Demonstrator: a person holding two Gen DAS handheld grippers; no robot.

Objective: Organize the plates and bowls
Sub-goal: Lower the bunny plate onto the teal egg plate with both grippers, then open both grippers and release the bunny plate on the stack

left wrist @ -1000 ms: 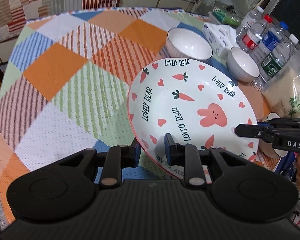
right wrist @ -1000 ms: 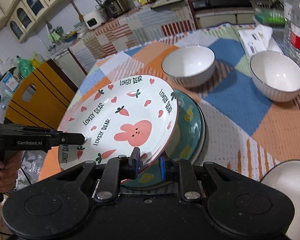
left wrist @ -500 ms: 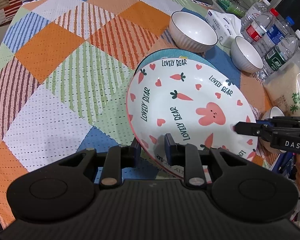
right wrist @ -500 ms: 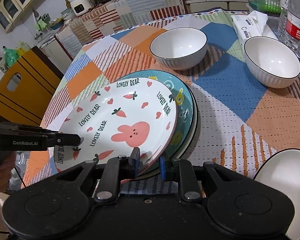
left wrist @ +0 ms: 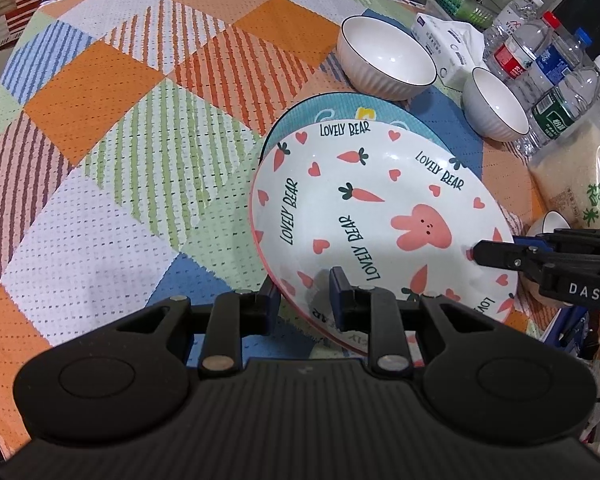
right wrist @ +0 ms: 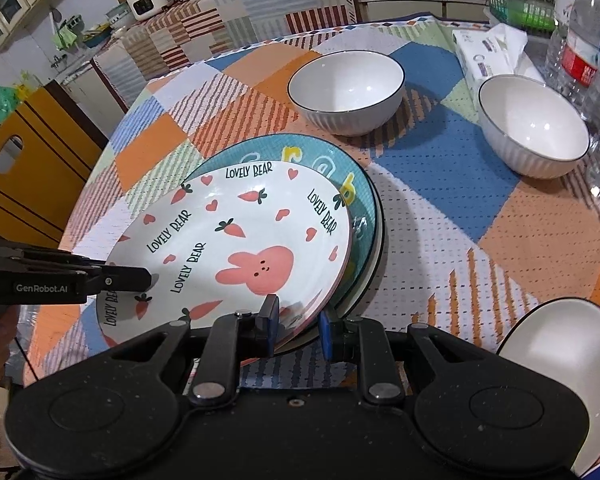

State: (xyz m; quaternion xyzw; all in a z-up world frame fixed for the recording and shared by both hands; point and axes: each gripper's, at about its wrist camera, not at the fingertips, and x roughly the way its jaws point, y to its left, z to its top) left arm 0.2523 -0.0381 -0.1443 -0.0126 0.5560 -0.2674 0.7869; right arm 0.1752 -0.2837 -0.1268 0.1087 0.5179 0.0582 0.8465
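A white plate with a pink rabbit and "LOVELY BEAR" print [left wrist: 364,208] [right wrist: 236,240] is held tilted over a teal plate [left wrist: 340,110] [right wrist: 332,164] on the checked tablecloth. My left gripper [left wrist: 304,300] is shut on its near rim; it shows at the left in the right wrist view [right wrist: 150,278]. My right gripper [right wrist: 298,326] is shut on the opposite rim; it shows at the right in the left wrist view [left wrist: 476,250]. Two white bowls [right wrist: 346,90] [right wrist: 534,124] stand beyond the plates.
Water bottles [left wrist: 540,68], a tissue pack [left wrist: 444,46] and a bag of rice [left wrist: 580,184] stand at the table's right side. Another white bowl [right wrist: 568,364] is at the near right. A yellow chair [right wrist: 24,160] stands left of the table.
Both grippers have carried the rabbit plate forward and lower over the teal plate, which shows more beyond its far rim.
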